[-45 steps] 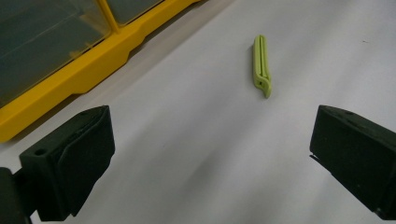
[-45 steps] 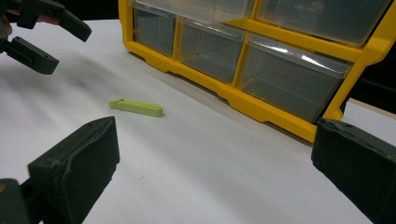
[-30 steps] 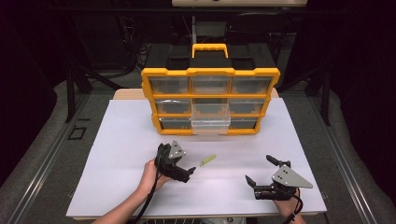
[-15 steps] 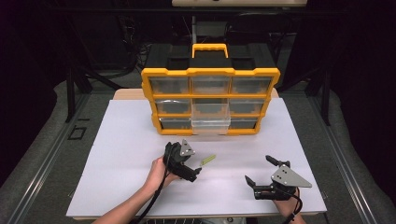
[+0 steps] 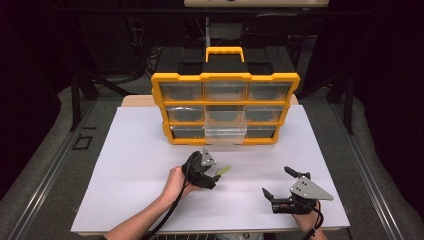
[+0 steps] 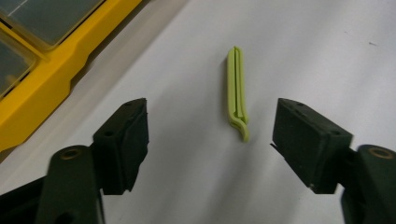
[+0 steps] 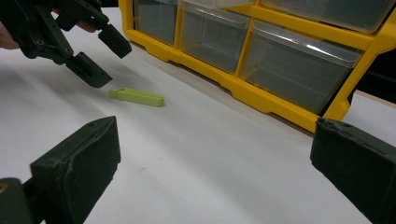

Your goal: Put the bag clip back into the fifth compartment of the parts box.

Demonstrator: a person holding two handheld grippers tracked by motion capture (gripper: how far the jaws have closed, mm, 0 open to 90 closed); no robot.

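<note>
A small light-green clip (image 5: 223, 170) (image 6: 237, 93) (image 7: 137, 97) lies flat on the white table sheet (image 5: 135, 150), in front of the yellow drawer organizer (image 5: 226, 107). My left gripper (image 5: 214, 178) (image 6: 212, 137) hovers at the clip's near end; its jaws have just been closing but stand apart, and the clip's tip lies just ahead of the gap, untouched. The right gripper view shows that left gripper (image 7: 100, 58) above the clip's left end. My right gripper (image 5: 276, 182) (image 7: 212, 163) rests open at the front right with nothing between its jaws.
The organizer has clear drawers; its bottom middle drawer (image 5: 225, 133) is pulled out toward me. A person's forearms come in from the bottom edge. The table's front edge (image 5: 210, 231) runs close behind both hands.
The left hand has moved right toward the green clip, and its jaws have narrowed. The right gripper has stayed in place.
</note>
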